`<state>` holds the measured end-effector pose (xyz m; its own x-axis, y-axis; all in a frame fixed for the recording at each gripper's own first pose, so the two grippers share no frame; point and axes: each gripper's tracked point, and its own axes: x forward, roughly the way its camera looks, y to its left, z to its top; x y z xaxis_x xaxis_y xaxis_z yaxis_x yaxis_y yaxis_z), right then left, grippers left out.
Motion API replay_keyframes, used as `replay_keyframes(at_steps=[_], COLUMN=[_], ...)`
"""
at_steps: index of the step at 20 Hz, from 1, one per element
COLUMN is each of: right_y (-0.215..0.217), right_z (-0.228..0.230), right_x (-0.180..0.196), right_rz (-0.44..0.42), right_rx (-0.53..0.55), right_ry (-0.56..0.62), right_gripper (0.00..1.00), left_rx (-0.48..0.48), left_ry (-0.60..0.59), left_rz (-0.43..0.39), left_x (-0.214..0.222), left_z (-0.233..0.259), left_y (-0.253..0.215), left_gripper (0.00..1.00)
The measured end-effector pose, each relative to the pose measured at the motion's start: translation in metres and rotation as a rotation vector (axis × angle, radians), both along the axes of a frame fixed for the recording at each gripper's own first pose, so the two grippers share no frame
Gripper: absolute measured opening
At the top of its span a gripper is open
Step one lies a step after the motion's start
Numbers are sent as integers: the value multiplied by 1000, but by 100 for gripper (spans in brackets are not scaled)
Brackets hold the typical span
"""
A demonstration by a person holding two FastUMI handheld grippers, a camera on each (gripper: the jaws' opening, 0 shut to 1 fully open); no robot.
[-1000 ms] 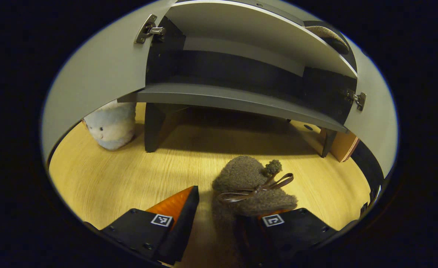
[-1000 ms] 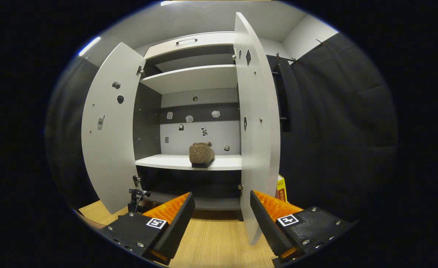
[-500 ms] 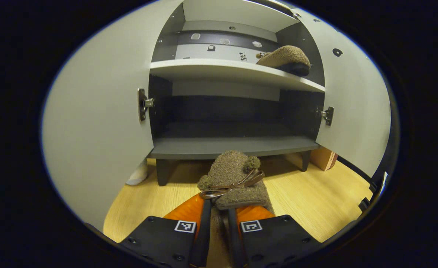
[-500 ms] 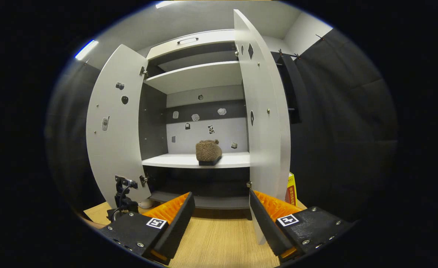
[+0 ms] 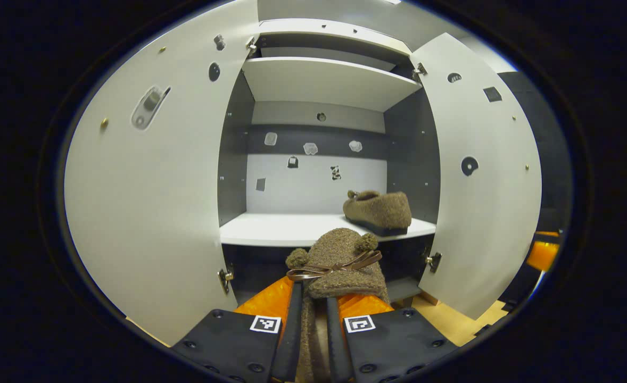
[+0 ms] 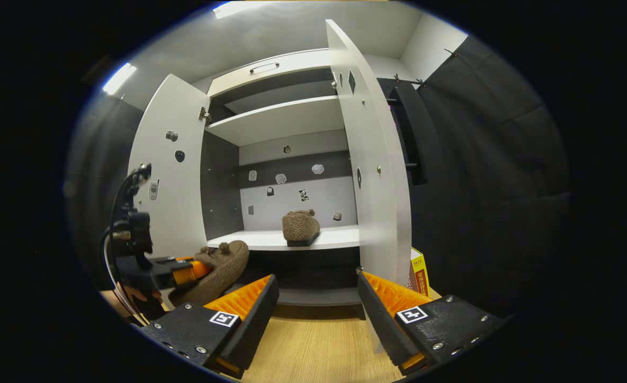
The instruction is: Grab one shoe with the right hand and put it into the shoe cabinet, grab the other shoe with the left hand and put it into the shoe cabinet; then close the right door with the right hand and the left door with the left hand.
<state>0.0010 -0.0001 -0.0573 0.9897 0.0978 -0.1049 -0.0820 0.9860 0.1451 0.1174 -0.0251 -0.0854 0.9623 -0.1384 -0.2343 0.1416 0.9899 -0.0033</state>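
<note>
My left gripper [image 5: 311, 290] is shut on a fuzzy brown shoe [image 5: 335, 260] with a ribbon bow, held up in front of the open shoe cabinet [image 5: 313, 229], just below its white middle shelf. The other brown shoe [image 5: 380, 210] rests on that shelf at the right. In the right gripper view the left gripper [image 6: 183, 271] carries the held shoe [image 6: 215, 271] at the lower left, and the shelved shoe [image 6: 300, 227] sits on the shelf. My right gripper [image 6: 316, 295] hangs open with nothing in it, back from the cabinet. Both doors, left door [image 5: 148, 202] and right door [image 5: 484, 181], stand open.
Wooden floor [image 6: 313, 351] lies in front of the cabinet. A yellow box [image 6: 419, 271] stands on the floor beside the right door [image 6: 377, 175]. Dark cloth wall [image 6: 484, 186] closes off the right side. Upper shelf [image 5: 329, 80] is bare.
My left gripper closed on the shoe on the floor and lifted it up to the level of the middle shelf. The right gripper stayed open and shifted only slightly.
</note>
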Motion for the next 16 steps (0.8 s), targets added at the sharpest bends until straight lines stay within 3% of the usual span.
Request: replay_keyframes(at_steps=[7, 11, 16], right_y=[-12, -25, -43], right_z=[11, 13, 9], right_x=[-7, -14, -16], right_rz=[-32, -60, -106], right_rx=[1, -11, -28], right_ry=[-19, -16, 2], right_gripper=[92, 92, 92], left_rx=[-46, -15, -3], left_ry=[23, 67, 165], left_rz=[48, 74, 88], left_x=[109, 186, 250], left_z=[42, 30, -5], left_y=[-1, 1, -7], left_gripper=[31, 30, 30])
